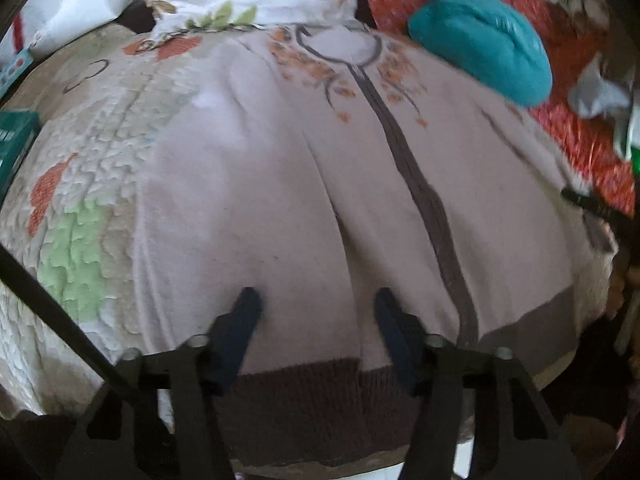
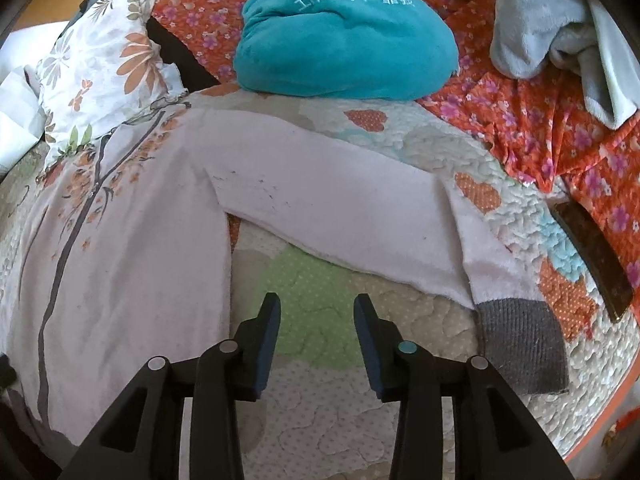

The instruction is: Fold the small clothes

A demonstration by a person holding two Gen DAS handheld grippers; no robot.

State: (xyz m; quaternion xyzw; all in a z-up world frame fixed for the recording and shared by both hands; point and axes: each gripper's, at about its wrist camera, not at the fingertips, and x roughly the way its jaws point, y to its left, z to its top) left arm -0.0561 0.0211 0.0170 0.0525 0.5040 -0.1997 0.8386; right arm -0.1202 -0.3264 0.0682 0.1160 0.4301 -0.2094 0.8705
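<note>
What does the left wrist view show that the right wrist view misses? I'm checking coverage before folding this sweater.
Only the left wrist view shows the sweater's dark brown ribbed hem, with the left gripper over it, jaws apart.

Only the right wrist view shows the outstretched pale sleeve, its grey ribbed cuff and the open right gripper above bare quilt.

Both show the pale pink floral sweater, teal fleece bundle and quilted patterned bedspread.

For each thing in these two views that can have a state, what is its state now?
Pale pink knitted sweater: spread flat, unfolded.
Its sleeve: stretched out sideways, grey cuff on the quilt.
Teal fleece bundle: rolled up.
Left gripper: open over the brown hem.
Right gripper: open, empty.
</note>
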